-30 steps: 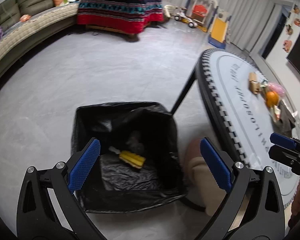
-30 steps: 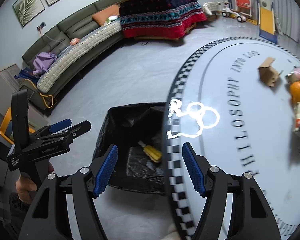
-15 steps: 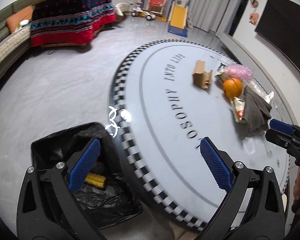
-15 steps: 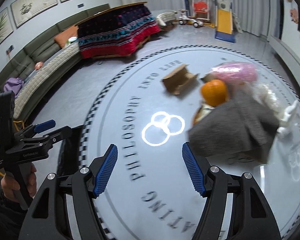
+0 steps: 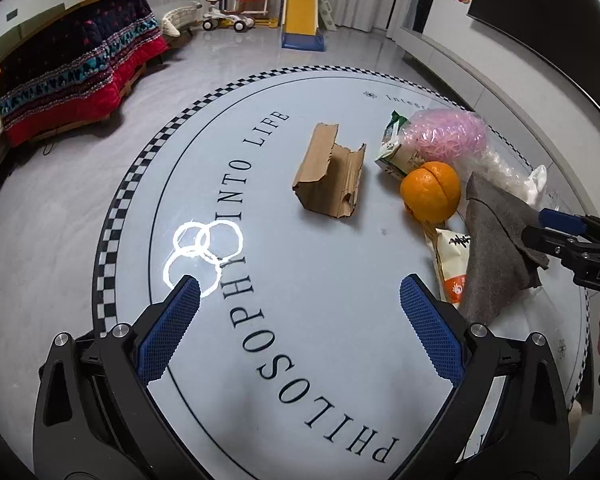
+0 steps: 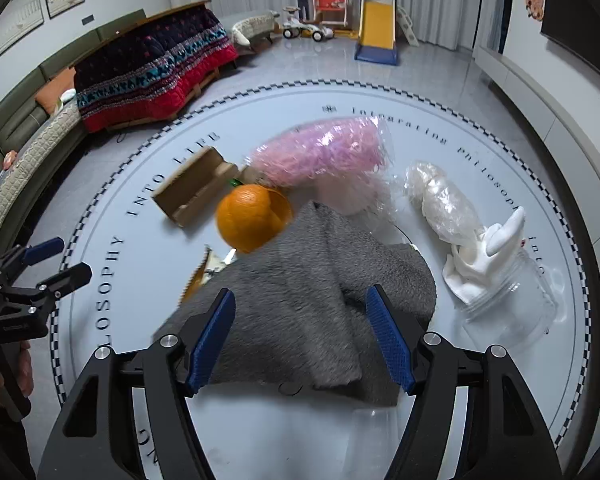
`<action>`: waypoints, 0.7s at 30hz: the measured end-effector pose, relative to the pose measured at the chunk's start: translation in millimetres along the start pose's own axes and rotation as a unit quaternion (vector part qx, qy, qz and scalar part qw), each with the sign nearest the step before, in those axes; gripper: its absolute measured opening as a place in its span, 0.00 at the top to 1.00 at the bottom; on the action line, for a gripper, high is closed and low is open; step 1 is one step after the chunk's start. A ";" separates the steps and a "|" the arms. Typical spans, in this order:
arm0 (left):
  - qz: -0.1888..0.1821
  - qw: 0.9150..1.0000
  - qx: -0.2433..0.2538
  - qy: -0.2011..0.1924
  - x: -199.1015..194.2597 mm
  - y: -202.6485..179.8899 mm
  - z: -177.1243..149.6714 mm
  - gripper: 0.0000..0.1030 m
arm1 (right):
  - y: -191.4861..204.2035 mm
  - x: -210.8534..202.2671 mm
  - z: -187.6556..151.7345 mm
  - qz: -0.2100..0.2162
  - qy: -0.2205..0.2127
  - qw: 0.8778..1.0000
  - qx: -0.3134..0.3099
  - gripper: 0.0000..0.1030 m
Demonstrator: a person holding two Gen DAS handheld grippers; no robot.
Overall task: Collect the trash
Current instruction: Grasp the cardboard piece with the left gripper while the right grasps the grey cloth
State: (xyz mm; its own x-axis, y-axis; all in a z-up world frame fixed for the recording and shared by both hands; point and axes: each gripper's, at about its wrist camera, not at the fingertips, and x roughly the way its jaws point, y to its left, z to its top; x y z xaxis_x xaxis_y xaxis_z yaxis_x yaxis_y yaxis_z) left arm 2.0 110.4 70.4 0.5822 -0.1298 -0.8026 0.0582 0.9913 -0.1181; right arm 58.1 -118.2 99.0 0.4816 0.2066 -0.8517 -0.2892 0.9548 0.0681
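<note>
Right now the trash sits in a loose heap on the round table (image 5: 300, 304), a pale top with a checkered rim and printed lettering. Taking the orange (image 6: 249, 222) as the marker: a torn piece of cardboard (image 5: 330, 172) lies just beside it toward the lettering, a pink bag of shredded paper (image 6: 320, 152) rests behind it, and a grey felt cloth (image 6: 312, 304) (rumpled, partly draped over a snack wrapper (image 5: 450, 264)) slumps in front of it. Farther from the orange lie a clear crinkled bag (image 6: 440, 196) and a white rag (image 6: 484, 256). The left gripper (image 5: 298, 328) hangs over bare tabletop, jaws spread and empty. The right gripper (image 6: 302, 338) hovers above the grey cloth, jaws apart, gripping nothing.
</note>
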 end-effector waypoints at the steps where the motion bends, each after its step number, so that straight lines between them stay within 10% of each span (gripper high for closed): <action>1: 0.000 1.000 0.004 0.001 4.7 -2.8 3.9 0.06 | -2.3 7.1 0.3 0.004 0.009 1.000 0.003 0.32; 6: 0.004 0.999 0.040 0.009 32.5 -14.0 26.8 0.06 | 0.2 21.1 -0.5 -0.018 0.014 0.999 -0.029 0.40; 9: 0.018 0.998 0.051 0.018 55.9 -16.8 44.4 0.06 | 0.0 22.4 0.9 0.001 0.027 0.999 -0.023 0.90; 21: 0.053 0.993 0.092 0.045 115.4 -31.0 71.9 0.06 | -12.6 9.9 0.3 0.045 0.000 0.999 0.019 0.94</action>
State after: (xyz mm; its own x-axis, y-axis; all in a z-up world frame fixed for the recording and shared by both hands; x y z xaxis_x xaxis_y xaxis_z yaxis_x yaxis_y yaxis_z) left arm 125.6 66.2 23.5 0.5187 -0.0173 -0.8548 0.1524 0.9857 0.0725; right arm 66.7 -128.1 89.9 0.4558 0.2924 -0.8407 -0.2998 0.9397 0.1644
